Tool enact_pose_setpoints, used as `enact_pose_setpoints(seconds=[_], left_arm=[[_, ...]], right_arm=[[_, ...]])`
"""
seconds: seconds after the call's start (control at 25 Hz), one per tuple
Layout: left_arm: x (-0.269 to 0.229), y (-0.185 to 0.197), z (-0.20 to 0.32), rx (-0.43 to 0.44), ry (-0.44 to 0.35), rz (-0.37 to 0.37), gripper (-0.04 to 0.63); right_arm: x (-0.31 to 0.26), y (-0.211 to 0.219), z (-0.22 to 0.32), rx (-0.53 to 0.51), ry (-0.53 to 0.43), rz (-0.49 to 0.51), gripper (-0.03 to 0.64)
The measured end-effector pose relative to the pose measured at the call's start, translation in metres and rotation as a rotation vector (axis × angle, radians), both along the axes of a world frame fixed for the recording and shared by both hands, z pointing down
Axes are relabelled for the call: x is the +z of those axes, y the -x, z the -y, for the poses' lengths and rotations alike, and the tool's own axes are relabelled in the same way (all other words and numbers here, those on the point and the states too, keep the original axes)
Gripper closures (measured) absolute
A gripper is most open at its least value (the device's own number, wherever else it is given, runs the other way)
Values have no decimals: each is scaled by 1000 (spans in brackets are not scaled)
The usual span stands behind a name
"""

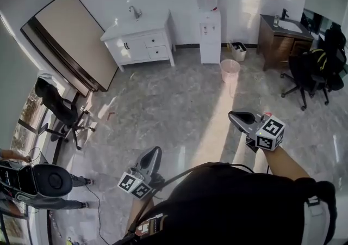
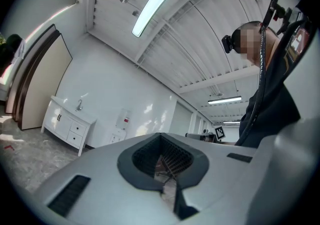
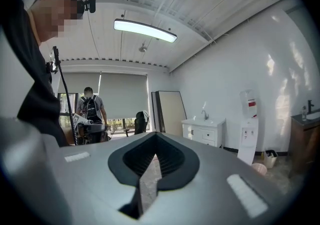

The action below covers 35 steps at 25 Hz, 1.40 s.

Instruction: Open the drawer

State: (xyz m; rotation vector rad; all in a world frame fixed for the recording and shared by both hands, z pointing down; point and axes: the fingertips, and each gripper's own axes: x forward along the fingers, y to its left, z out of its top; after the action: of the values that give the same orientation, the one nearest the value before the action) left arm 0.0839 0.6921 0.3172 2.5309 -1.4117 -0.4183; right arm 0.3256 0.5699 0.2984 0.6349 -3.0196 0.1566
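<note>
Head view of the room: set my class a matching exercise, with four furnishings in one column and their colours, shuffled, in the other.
Things:
1. drawer vanity at the back wall
2. waste bin on the floor
3. sink cabinet at the right
4. office chair at the right

Colours:
A. black
B. pink
C. white
D. brown

Pairs: 1-C, 2-B, 3-D, 4-A

Ahead of you stands the water dispenser [image 1: 209, 29]. Left of it sits the sink cabinet [image 1: 142, 42]. Just before it is the bin [image 1: 229, 69]. Right of it are a second cabinet [image 1: 283, 40] and a chair [image 1: 311, 72].
</note>
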Motion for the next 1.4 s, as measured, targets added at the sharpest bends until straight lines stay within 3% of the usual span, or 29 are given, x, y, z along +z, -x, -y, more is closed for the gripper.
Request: enact_pose_setpoints(seconds=[0.32,0.56,0.72,1.0,1.12,1.28,1.4], left_arm=[[14,41,29,-61,36,-24,604],[9,33,84,-128,39,5,604],[-2,13,129,-191,27,4,604],[-27,-57,219,-218,-30,-11,604],[-18,-79,251,-225,-4,18,604],[-23,-100,286,-200,1,-11,604],[-19,-106,314,-176,23,8,604]], right_arm=[[1,56,47,-71,9,1,618],[11,60,112,-156,23,15,618],[3,45,172,-195,15,33,618],[-11,-10,270,-239,-18,44,618],[-7,-32,304,-247,-12,52,618],[2,-57,341,-213,15,58,618],[12,-70,364,-182,40,61,618]])
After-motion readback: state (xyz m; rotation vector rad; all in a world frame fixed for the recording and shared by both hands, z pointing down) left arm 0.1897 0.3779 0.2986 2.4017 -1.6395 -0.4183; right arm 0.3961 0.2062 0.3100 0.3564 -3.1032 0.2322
